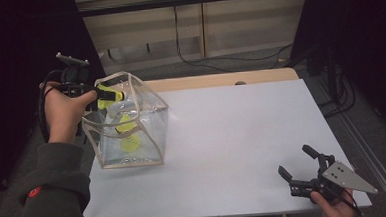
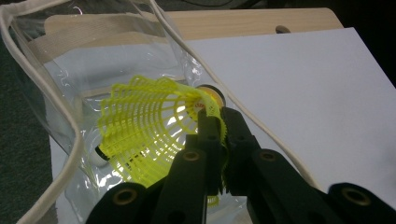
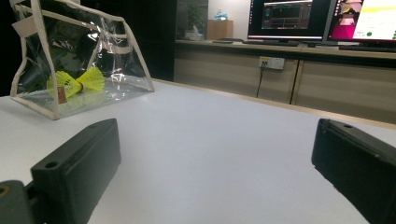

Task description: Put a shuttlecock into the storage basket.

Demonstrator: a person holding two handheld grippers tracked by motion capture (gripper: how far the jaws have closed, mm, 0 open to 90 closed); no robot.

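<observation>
Right gripper parked low on the worktop, jaws spread wide, nothing between them. Farther off, left gripper pinching the yellow shuttlecock by its mesh skirt, over the mouth of the clear bag. More yellow shuttlecocks already lying on the bag's floor. Best lowered well past the cream rim before parting the jaws, clear of the handle straps, with the bag kept from tipping.
</observation>
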